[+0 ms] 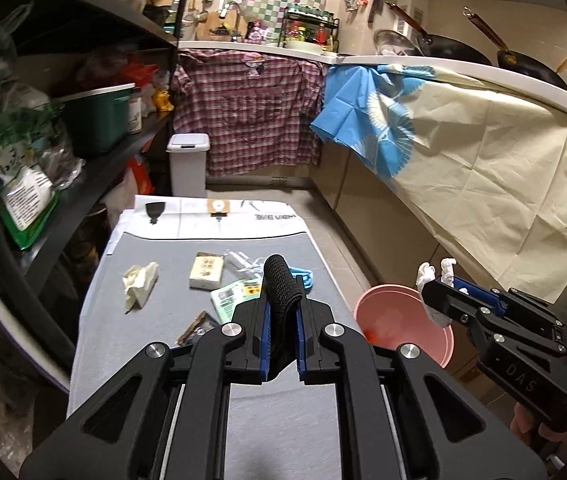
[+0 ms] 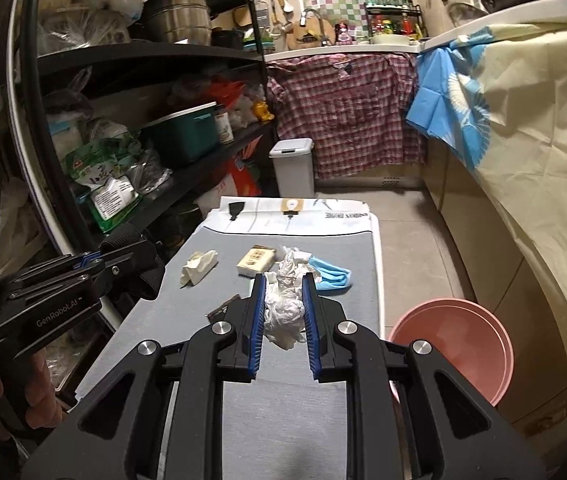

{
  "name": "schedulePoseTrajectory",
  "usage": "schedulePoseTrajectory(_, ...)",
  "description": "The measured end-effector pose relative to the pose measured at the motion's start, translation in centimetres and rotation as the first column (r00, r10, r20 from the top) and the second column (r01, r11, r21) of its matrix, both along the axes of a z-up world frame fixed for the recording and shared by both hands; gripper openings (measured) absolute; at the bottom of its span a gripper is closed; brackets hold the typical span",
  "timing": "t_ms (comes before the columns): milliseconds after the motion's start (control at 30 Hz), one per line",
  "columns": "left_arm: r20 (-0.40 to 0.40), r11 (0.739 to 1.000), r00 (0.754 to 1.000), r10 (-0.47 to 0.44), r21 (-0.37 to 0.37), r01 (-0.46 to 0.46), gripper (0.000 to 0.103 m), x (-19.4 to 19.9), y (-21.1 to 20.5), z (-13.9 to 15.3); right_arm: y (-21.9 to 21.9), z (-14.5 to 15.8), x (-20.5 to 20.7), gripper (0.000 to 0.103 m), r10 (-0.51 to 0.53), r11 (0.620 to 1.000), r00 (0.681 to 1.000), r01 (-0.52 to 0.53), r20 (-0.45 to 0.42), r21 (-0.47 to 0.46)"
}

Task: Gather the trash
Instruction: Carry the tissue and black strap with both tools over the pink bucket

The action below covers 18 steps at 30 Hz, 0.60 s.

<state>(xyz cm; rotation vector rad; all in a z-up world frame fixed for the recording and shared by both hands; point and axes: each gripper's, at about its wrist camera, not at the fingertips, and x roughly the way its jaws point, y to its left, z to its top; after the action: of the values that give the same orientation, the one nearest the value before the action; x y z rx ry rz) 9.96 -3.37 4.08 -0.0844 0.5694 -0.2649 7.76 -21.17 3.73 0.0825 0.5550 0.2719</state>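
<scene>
Trash is half gathered: right gripper clamps white tissue, left gripper pinches black strap, wrappers remain at twelve o'clock, pink bucket at three.

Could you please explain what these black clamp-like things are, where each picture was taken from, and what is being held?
They are hand-held two-finger grippers, one in each of a person's hands, each with a camera looking along its fingers. One picture is from the left gripper, shut on a black textured strip. The other is from the right gripper, shut on crumpled white plastic. On the grey-covered table lie a crumpled tissue, a small tissue pack, a blue face mask and a dark wrapper. A pink bucket stands beside the table.
</scene>
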Motion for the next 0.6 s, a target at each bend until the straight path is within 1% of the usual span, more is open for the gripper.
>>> schedulePoseTrajectory(233, -0.008, 0.998, 0.998, -0.058, 0.009, 0.058, 0.009, 1.6, -3.7, -0.3, -3.6, -0.8, 0.5, 0.019, -0.077, 0.997, 0.997, 0.077, -0.006, 0.017)
schedulePoseTrajectory(433, -0.033, 0.994, 0.993, -0.11, 0.011, 0.11, 0.009, 3.8, -7.7, -1.4, -7.5, -1.8, 1.4, 0.019, -0.159, 0.987, 0.987, 0.16, -0.035, 0.019)
schedulePoseTrajectory(600, -0.069, 0.985, 0.983, -0.17, 0.0, 0.17, 0.009, 6.3, -11.8, -2.9, -10.7, -2.6, 2.5, 0.019, -0.214, 0.976, 0.975, 0.215, -0.066, 0.019)
